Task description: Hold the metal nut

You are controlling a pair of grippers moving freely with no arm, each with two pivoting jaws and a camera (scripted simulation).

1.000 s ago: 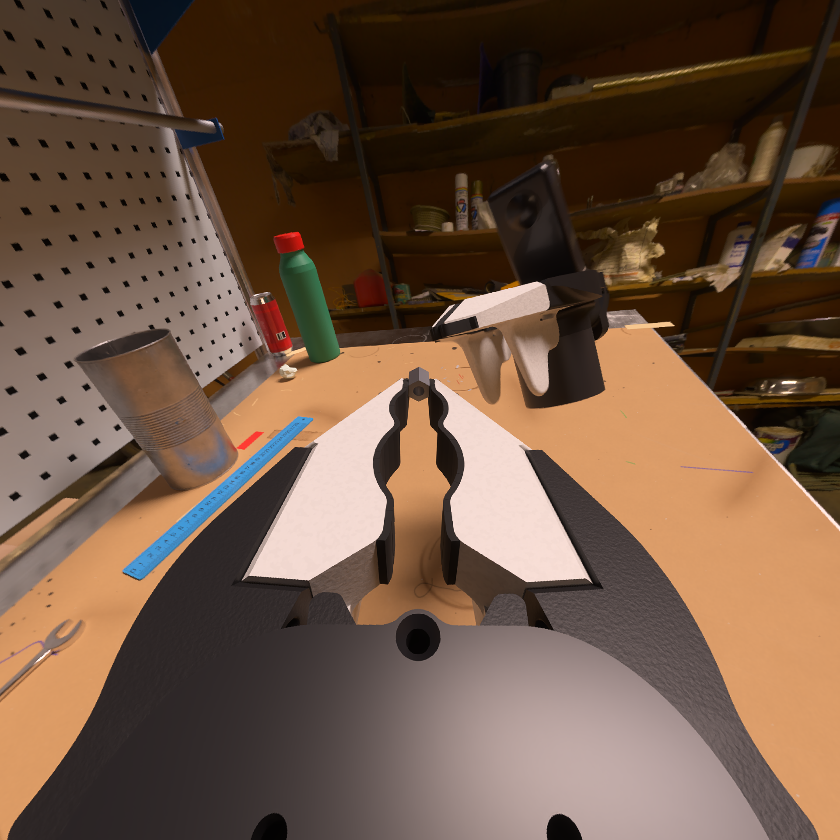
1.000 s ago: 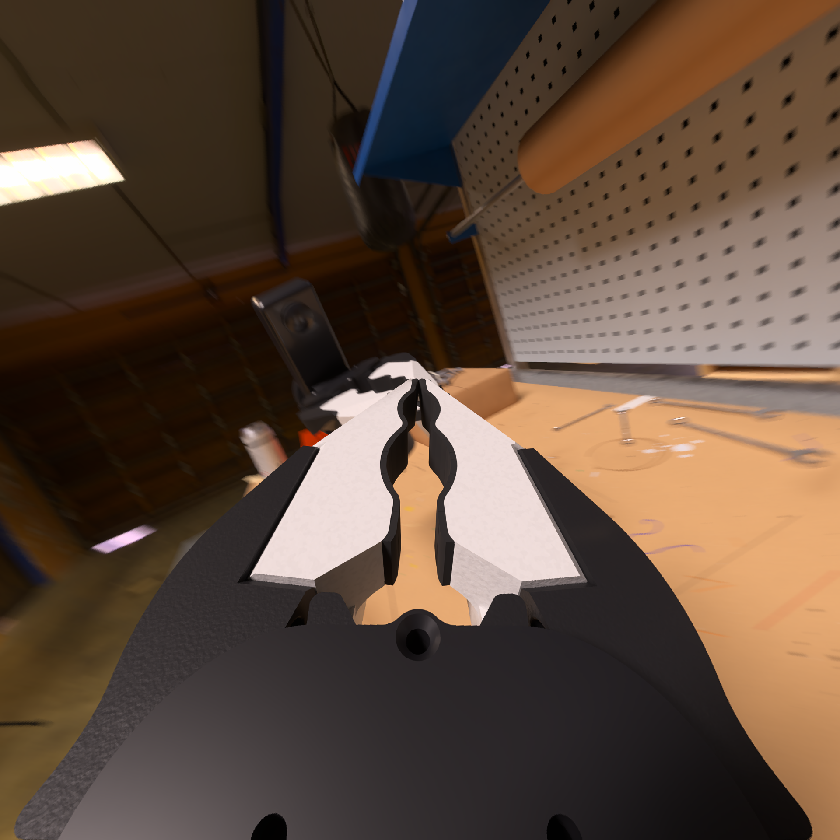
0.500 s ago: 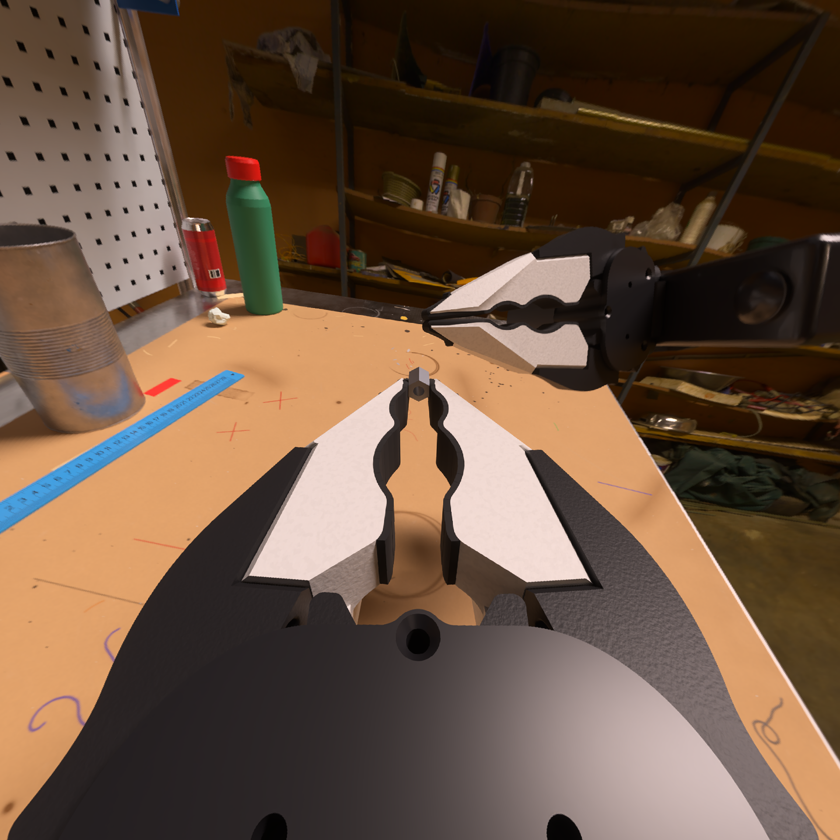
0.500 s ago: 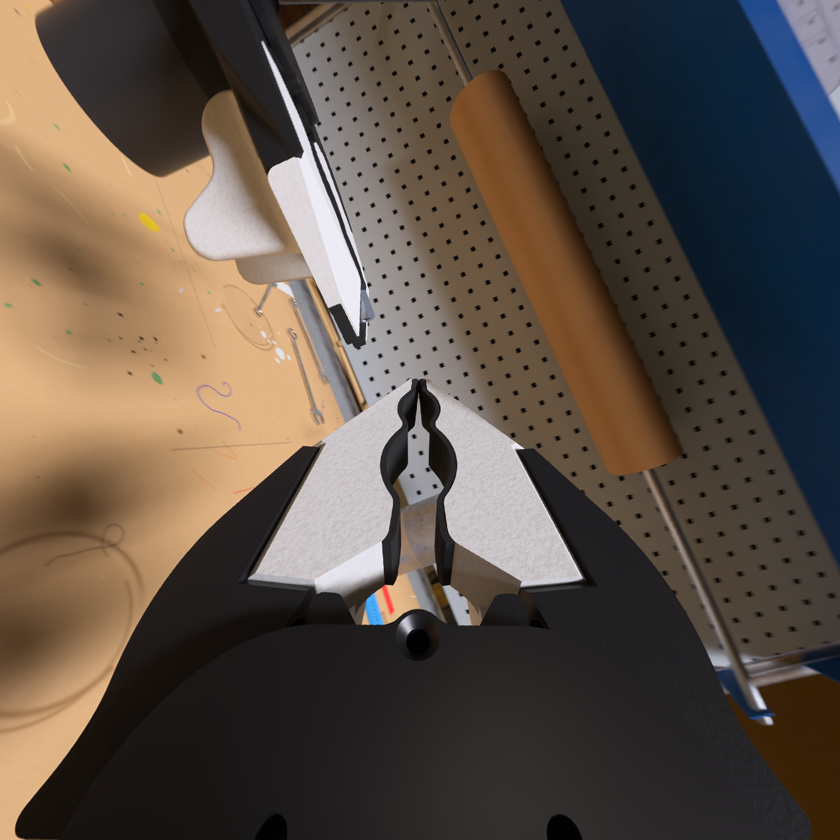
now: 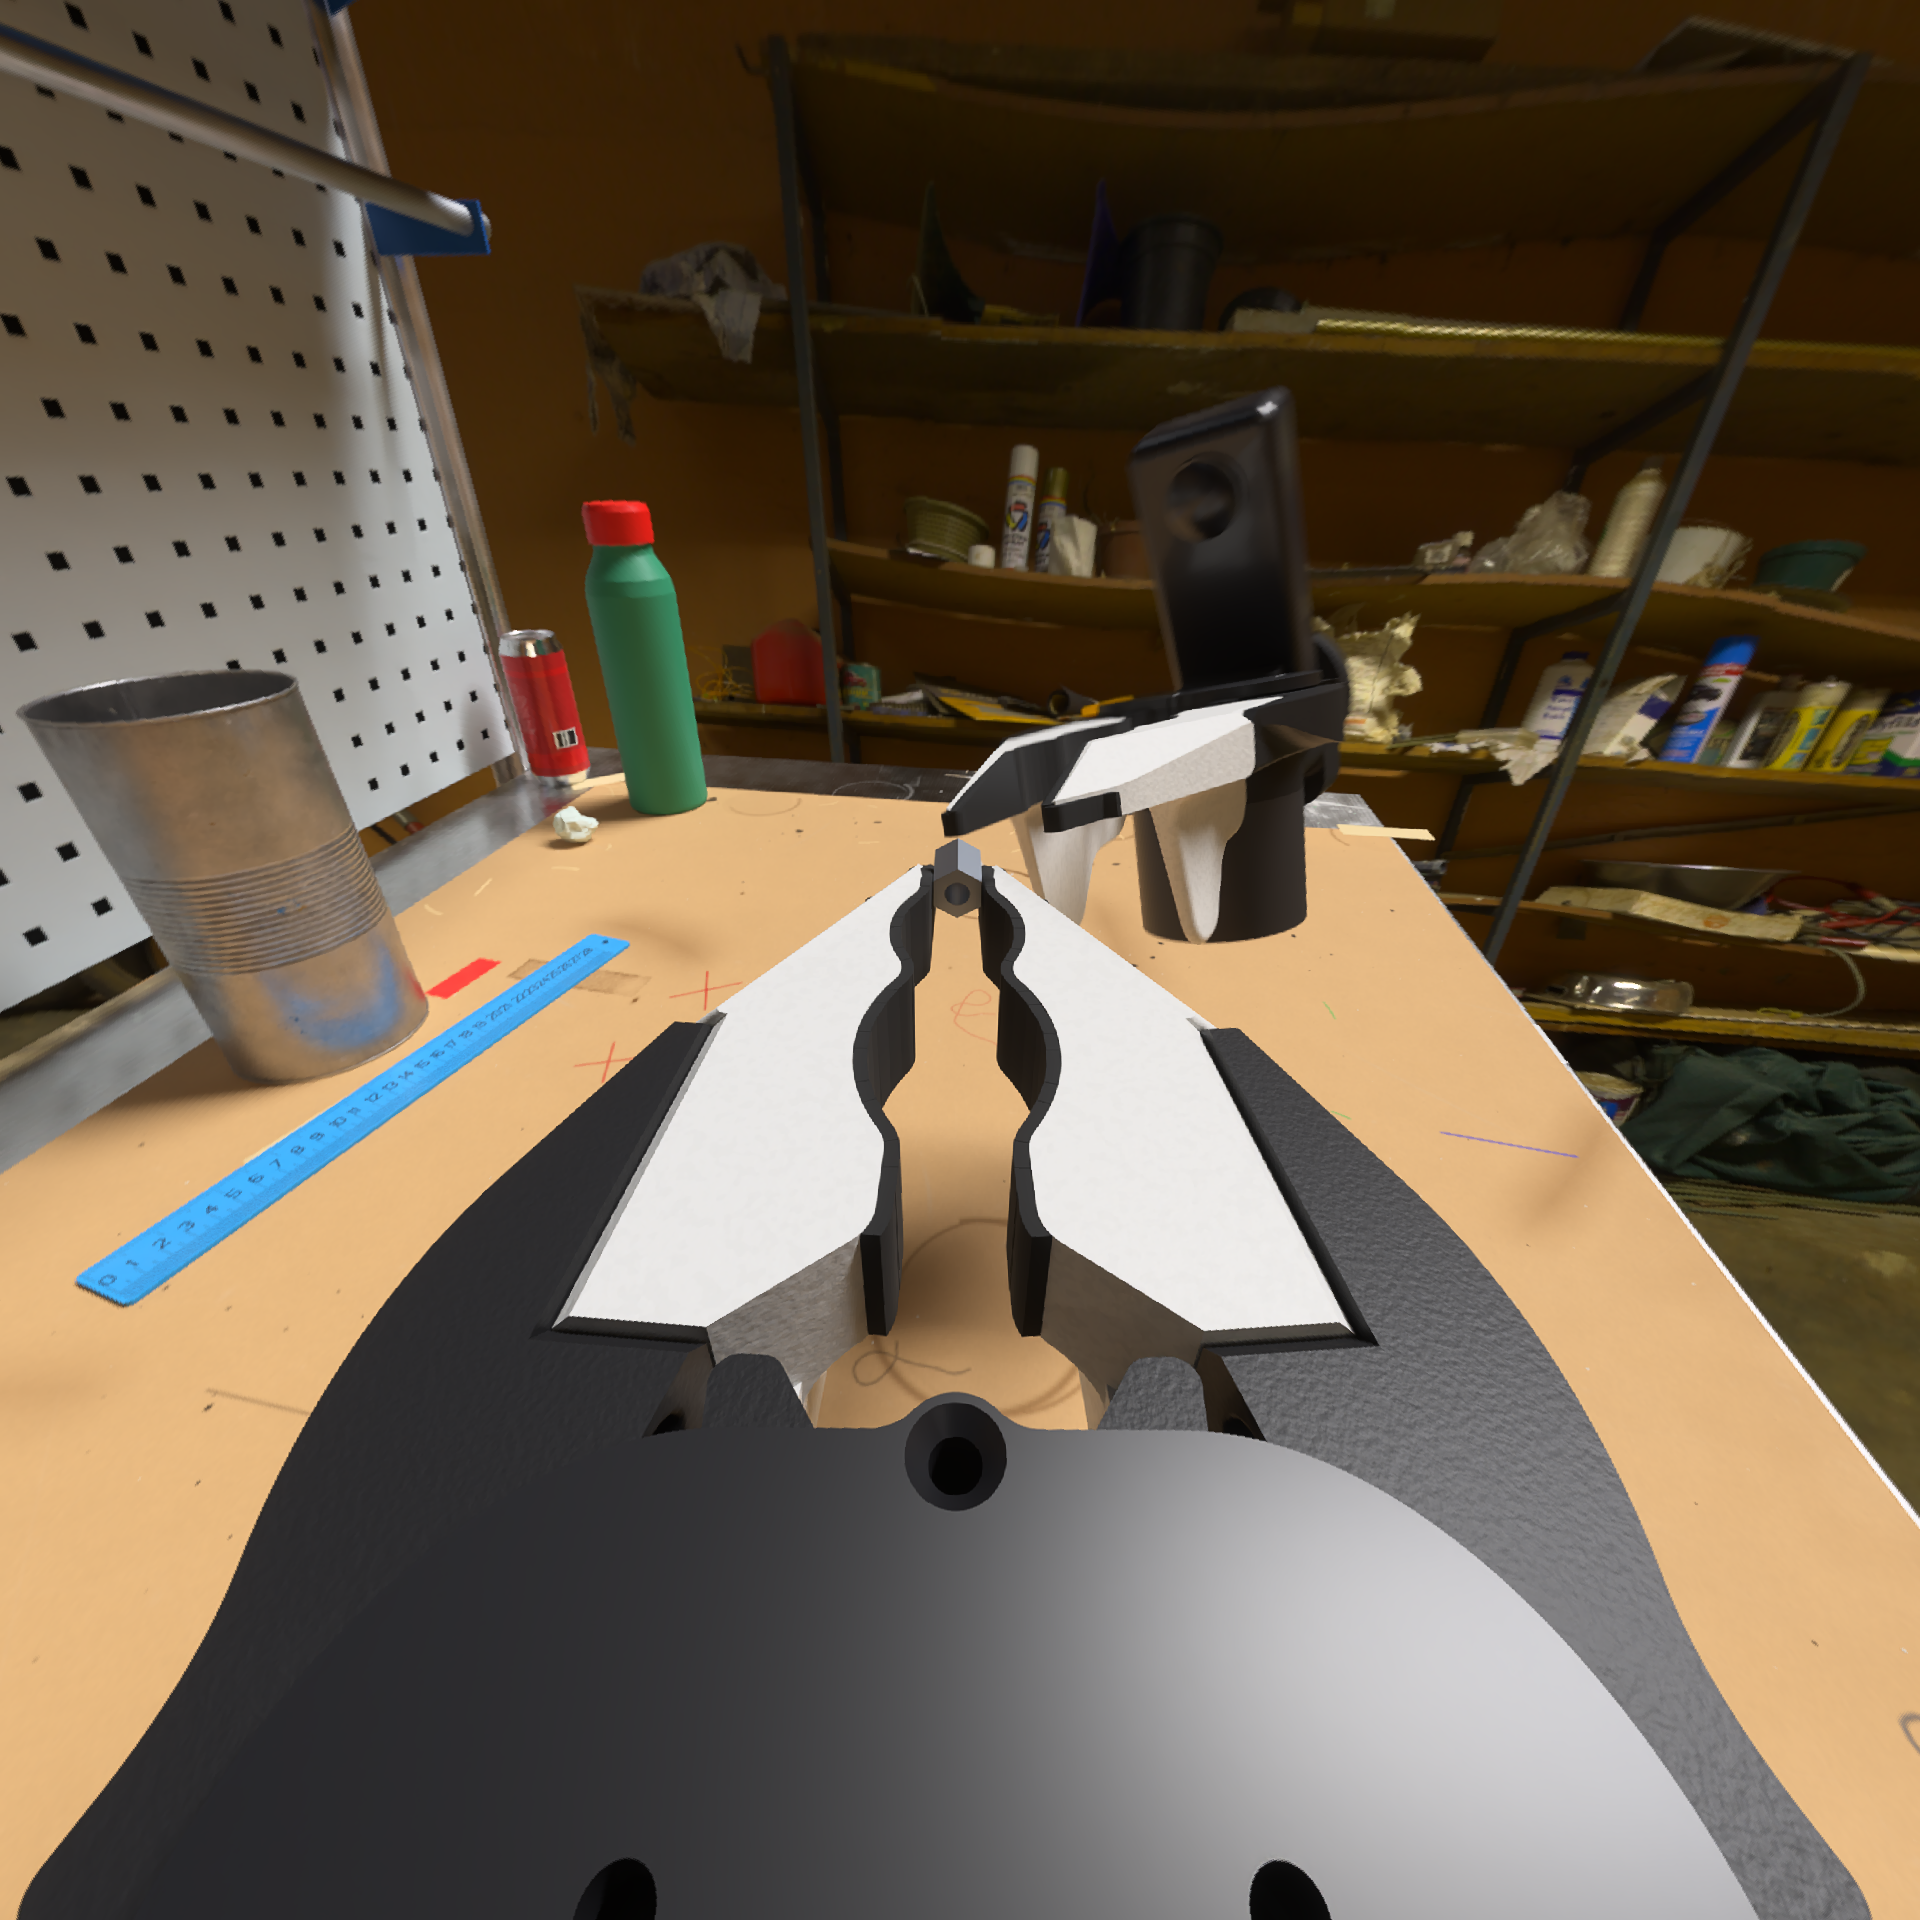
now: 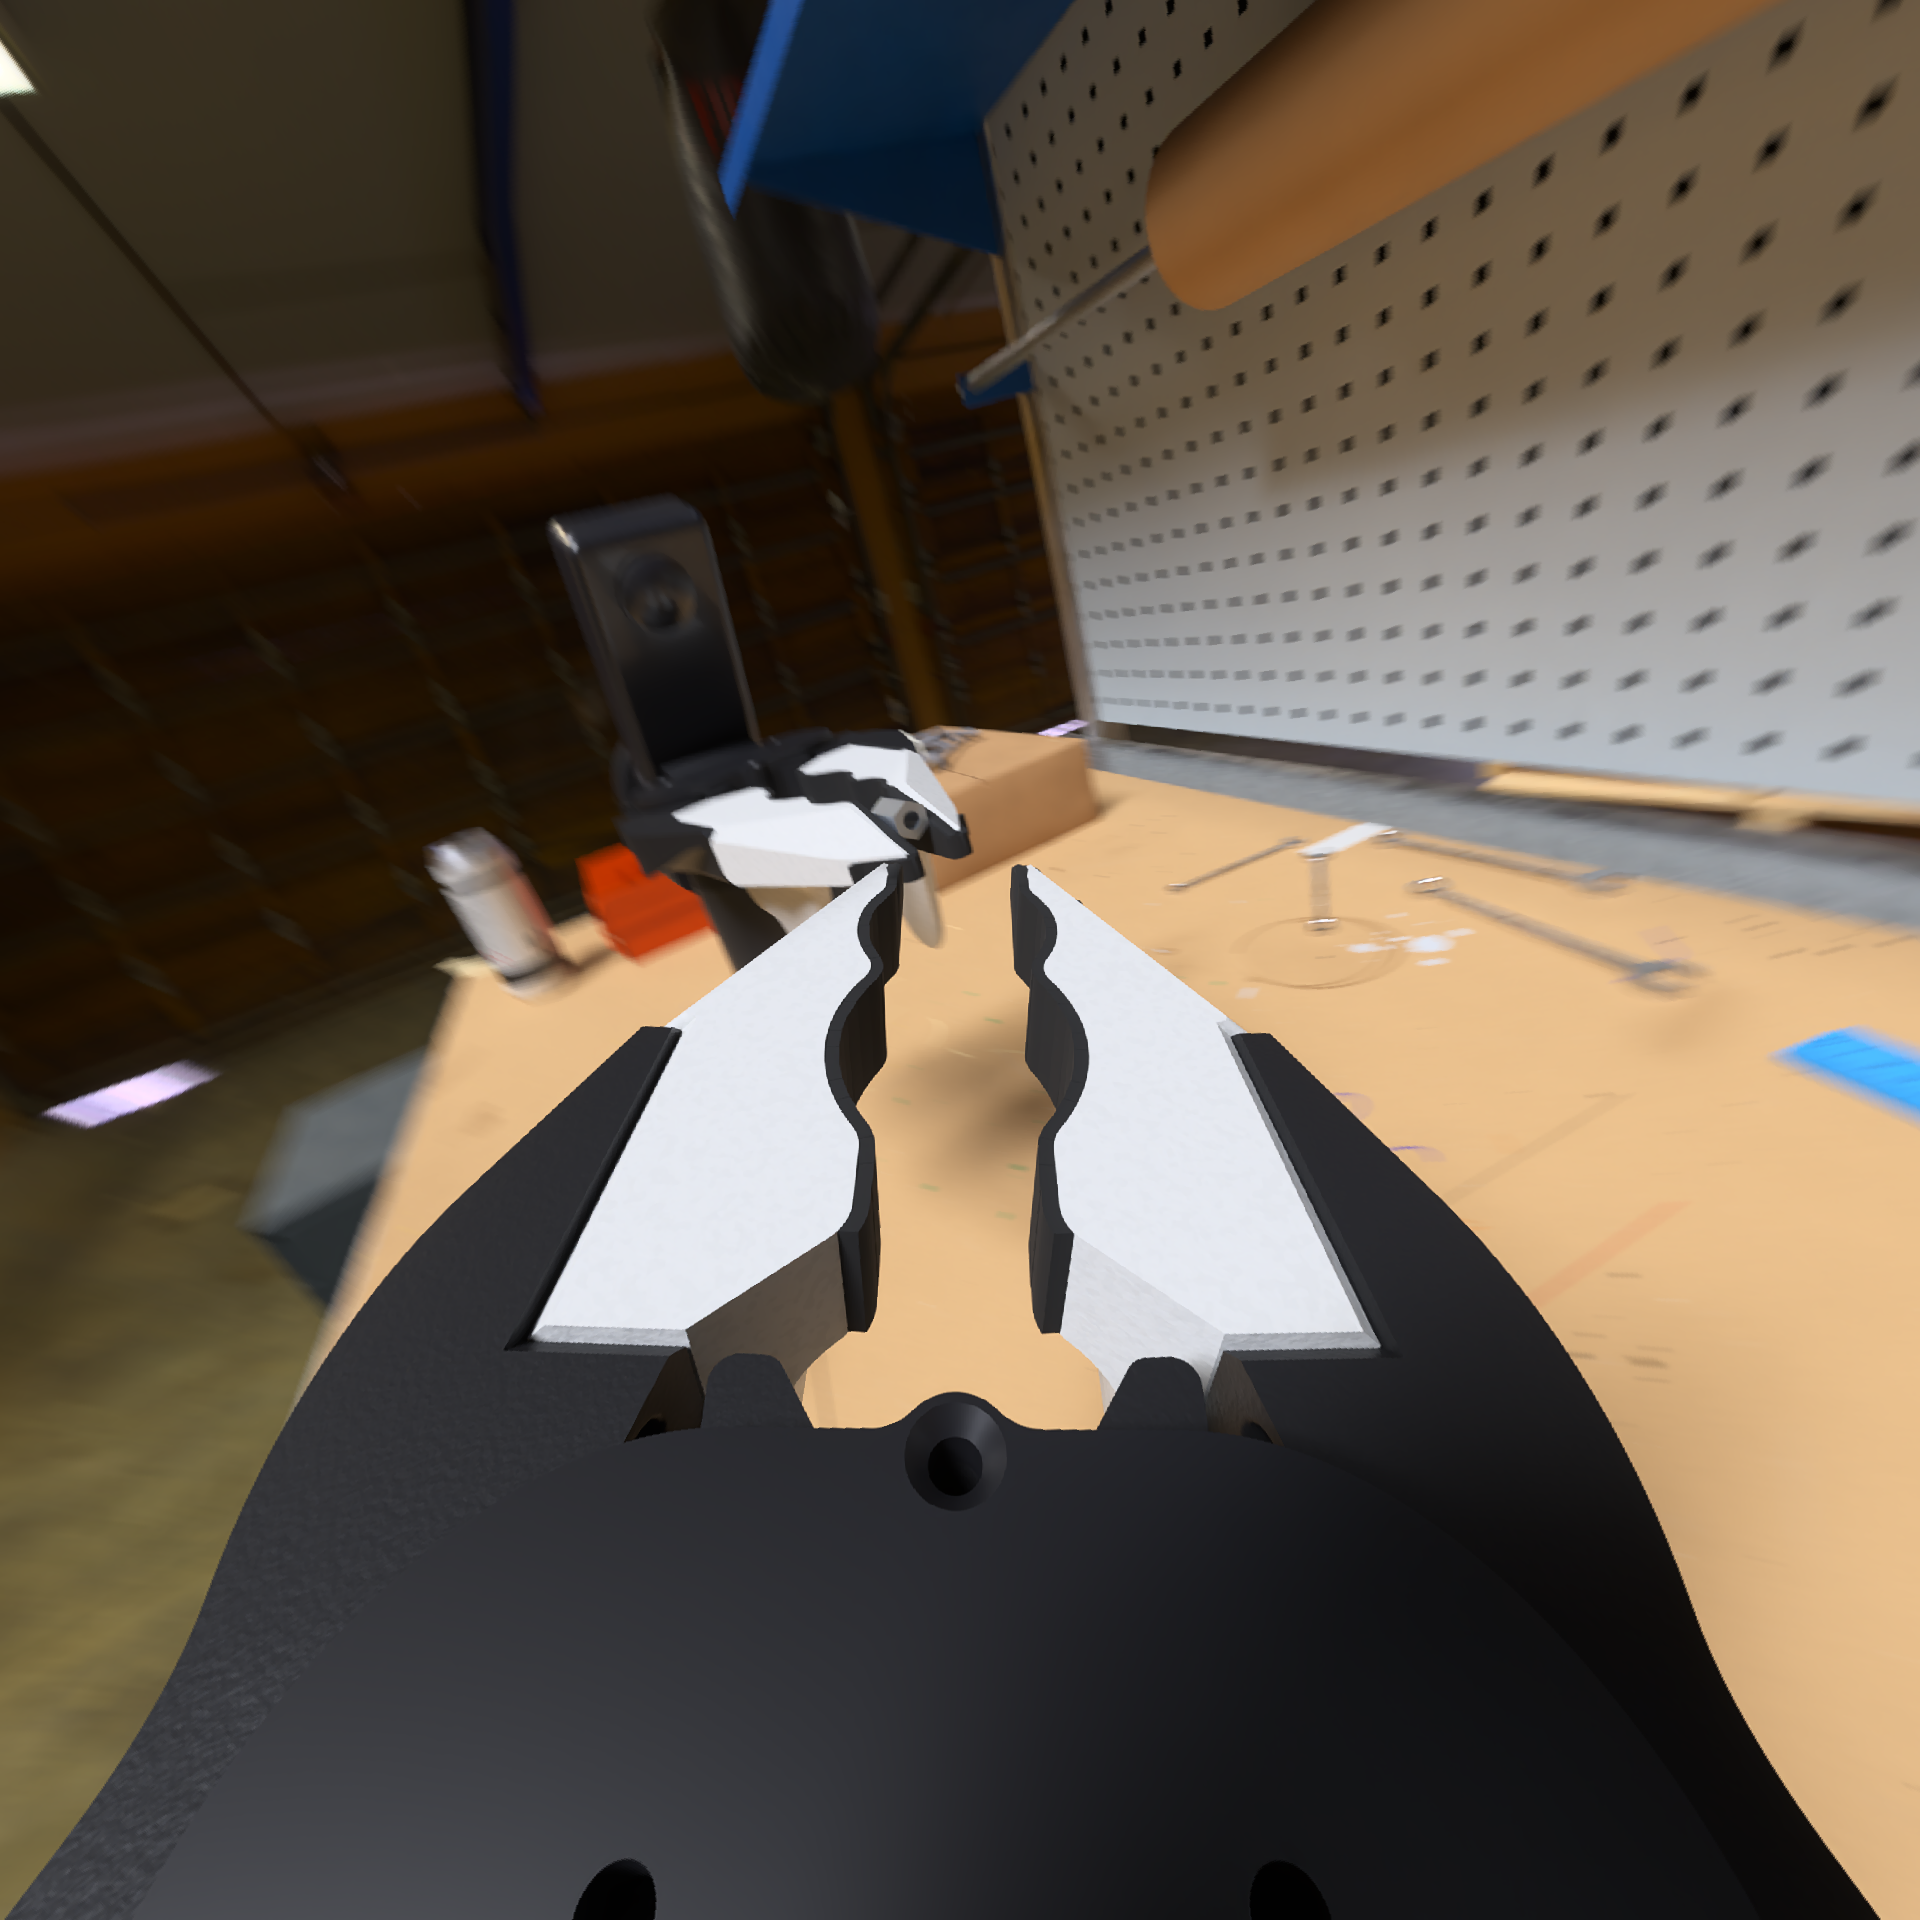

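Note:
A small grey hexagonal metal nut (image 5: 956, 891) is pinched between the tips of my left gripper (image 5: 956, 883), which is shut on it and holds it above the orange workbench (image 5: 1299, 1091). My right gripper (image 5: 997, 821) hovers just beyond and slightly above the nut, turned on its side with its tips pointing at the nut. In the right wrist view my right gripper (image 6: 954, 878) is open and empty. My left gripper (image 6: 831, 821) lies just ahead of its left fingertip, with the nut (image 6: 912, 821) at its tip.
A metal cup (image 5: 218, 873), a blue ruler (image 5: 343, 1122), a green bottle (image 5: 639, 665) and a red can (image 5: 542, 707) stand along the pegboard (image 5: 208, 416) on the left. Wrenches (image 6: 1558, 925) lie by the pegboard. The bench edge (image 5: 1621, 1132) drops off right; cluttered shelves (image 5: 1351, 623) stand behind.
My right gripper has rolled back from its turned pose half a second ago and its jaws have opened from shut. My left gripper still holds the nut, its view swung slightly.

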